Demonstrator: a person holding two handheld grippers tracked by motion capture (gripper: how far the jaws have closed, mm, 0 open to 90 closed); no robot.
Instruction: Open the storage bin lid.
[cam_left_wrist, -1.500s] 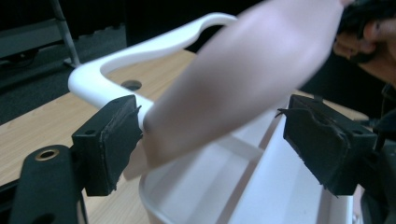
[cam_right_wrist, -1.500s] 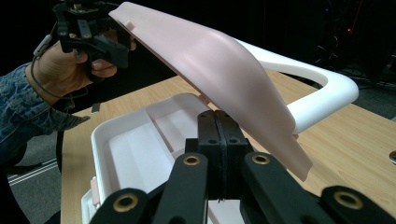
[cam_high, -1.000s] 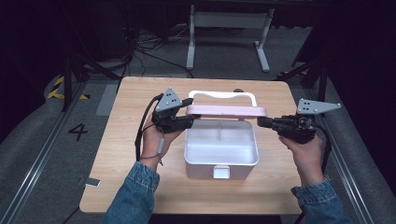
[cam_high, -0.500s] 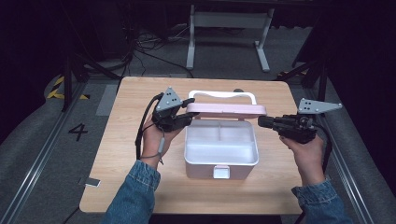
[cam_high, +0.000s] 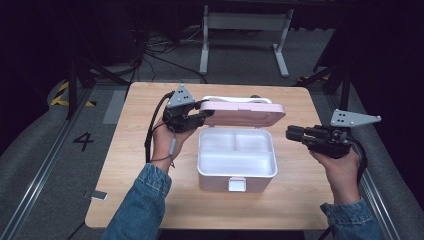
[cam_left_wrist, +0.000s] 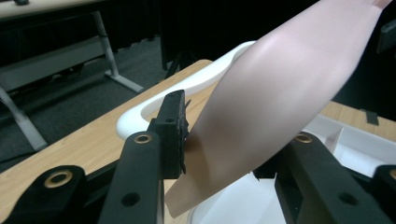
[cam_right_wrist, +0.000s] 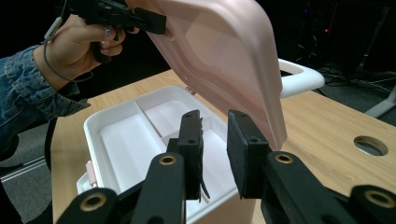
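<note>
High view: left tool clamps the pink lid of the white box, right tool just opening, empty — keep grip firm, swing lid steadily.

A white box sits near the middle of the bench, its latch tab facing the near edge and its divided inside bare. Its pink lid stands raised above the box's far side, with a white handle behind it toward the far edge. The left tool, whose jaws have just been closing, holds the lid's left corner. The right tool hovers apart from the lid by the bench's right edge, its jaws just opened with nothing between them.
</note>
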